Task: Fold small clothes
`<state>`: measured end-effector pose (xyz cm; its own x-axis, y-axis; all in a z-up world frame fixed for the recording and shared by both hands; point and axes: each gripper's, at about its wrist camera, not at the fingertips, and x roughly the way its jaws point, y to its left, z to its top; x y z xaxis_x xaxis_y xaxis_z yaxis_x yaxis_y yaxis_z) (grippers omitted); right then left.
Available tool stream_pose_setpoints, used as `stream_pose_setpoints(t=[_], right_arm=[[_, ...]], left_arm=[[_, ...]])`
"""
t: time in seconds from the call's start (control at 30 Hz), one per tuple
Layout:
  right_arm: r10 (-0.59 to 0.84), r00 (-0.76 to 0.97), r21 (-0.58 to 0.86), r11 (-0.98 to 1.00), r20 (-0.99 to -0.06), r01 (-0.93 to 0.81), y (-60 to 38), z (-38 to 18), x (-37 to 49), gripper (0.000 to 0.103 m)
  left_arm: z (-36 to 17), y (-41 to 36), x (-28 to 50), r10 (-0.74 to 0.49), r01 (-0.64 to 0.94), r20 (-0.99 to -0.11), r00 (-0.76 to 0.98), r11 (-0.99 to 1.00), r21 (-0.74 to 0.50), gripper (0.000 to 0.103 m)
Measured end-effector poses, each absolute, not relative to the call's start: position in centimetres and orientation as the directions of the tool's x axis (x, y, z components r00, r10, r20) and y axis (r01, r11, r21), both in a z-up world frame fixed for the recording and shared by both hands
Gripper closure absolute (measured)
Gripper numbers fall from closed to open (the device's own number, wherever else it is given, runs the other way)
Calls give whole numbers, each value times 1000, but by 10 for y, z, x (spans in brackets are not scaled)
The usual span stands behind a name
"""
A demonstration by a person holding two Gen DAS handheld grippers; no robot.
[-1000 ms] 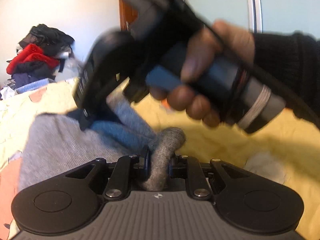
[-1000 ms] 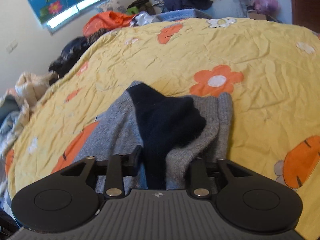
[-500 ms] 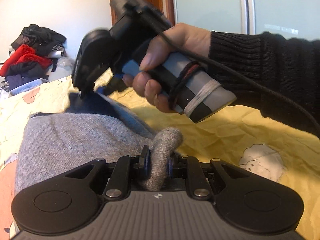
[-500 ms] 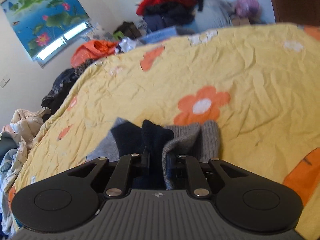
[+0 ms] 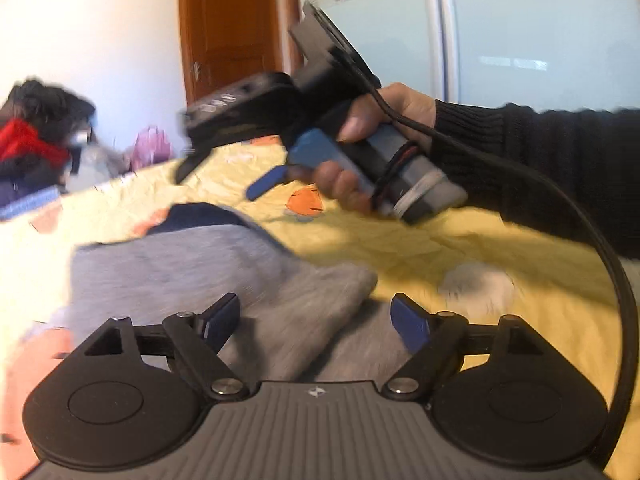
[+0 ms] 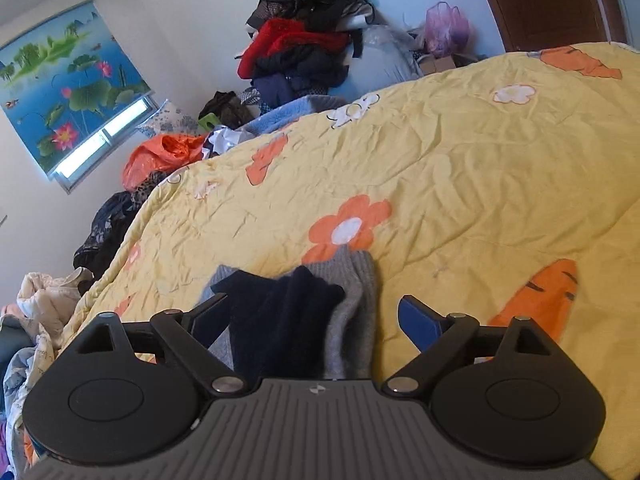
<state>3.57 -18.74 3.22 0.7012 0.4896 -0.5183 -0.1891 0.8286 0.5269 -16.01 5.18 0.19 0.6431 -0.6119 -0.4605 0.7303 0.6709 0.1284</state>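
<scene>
**Both claws letting go of the knit**

Since half a second ago, we are spreading both claws wide, releasing the fuzzy grey-and-navy sweater (image 6: 344, 320). It is lying folded on the wrinkled yellow floral quilt (image 6: 460, 184). Left claw (image 5: 316, 320) and right claw (image 6: 316, 320) are hovering empty over it; piled clothes (image 6: 304, 40) are crowding the wall.
</scene>
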Motion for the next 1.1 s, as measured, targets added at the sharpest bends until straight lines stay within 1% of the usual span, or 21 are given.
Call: stream_pose_setpoints(t=[0.07, 0.1, 0.17, 0.23, 0.3, 0.37, 0.43, 0.5, 0.57, 0.6, 0.63, 0.67, 0.7, 0.73, 0.77, 0.8, 0.83, 0.93, 1.03, 1.1], right_arm=[[490, 689, 527, 830, -534, -182, -191, 27, 35, 11], [489, 683, 523, 833, -542, -182, -191, 23, 34, 11], [489, 668, 524, 834, -561, -171, -190, 15, 36, 12], [493, 652, 542, 828, -576, -147, -189, 7, 39, 12], [509, 634, 567, 813, -582, -133, -185, 0, 40, 12], [530, 631, 586, 798, -567, -143, -179, -3, 40, 11], [540, 624, 585, 795, -565, -158, -171, -3, 40, 10], [539, 618, 567, 805, -572, -178, -163, -1, 38, 10], [533, 614, 536, 819, -583, -202, -155, 0, 36, 11], [523, 617, 518, 829, -588, -209, -152, 1, 34, 15], [518, 618, 506, 835, -592, -215, -149, 1, 33, 26], [529, 608, 516, 828, -592, -219, -148, 0, 32, 35], [550, 598, 544, 811, -583, -216, -149, -1, 31, 48], [563, 598, 569, 796, -571, -207, -149, -3, 29, 54], [559, 607, 572, 795, -565, -199, -148, -2, 26, 55], [552, 616, 572, 797, -562, -193, -146, -1, 23, 58], [551, 622, 574, 796, -557, -190, -143, 1, 22, 60], [578, 624, 611, 767, -525, -196, -134, 10, 20, 63], [637, 613, 668, 709, -468, -226, -119, 22, 26, 64], [669, 605, 697, 674, -432, -247, -103, 29, 34, 64]], left_arm=[[7, 78, -166, -611, 718, -437, 660, 684, 128, 20], [11, 92, -165, -617, 712, -424, 663, 694, 104, 20], [22, 120, -158, -617, 680, -398, 679, 733, 26, 20], [29, 143, -135, -607, 635, -379, 699, 770, -63, 20], [33, 158, -109, -556, 550, -378, 740, 824, -136, 19], [31, 170, -78, -517, 456, -406, 753, 856, -244, 17], [23, 178, -40, -501, 344, -463, 731, 857, -384, 17], [12, 183, -8, -534, 268, -482, 694, 814, -515, 17], [3, 182, 17, -582, 227, -492, 647, 763, -605, 17], [-4, 180, 26, -605, 213, -498, 621, 742, -636, 18], [-9, 178, 35, -618, 193, -508, 600, 728, -658, 22], [-13, 175, 42, -628, 185, -503, 593, 715, -674, 27], [-14, 173, 46, -632, 185, -501, 592, 711, -679, 49], [-18, 168, 50, -630, 170, -518, 579, 714, -679, 64], [-21, 166, 54, -629, 153, -528, 571, 713, -684, 66], [-22, 168, 56, -635, 150, -523, 569, 705, -693, 74], [-20, 169, 55, -639, 162, -514, 573, 703, -693, 76], [-12, 170, 46, -618, 198, -507, 601, 730, -655, 78], [7, 184, 39, -609, 208, -485, 627, 731, -650, 78], [23, 197, 38, -582, 215, -473, 662, 751, -624, 78]])
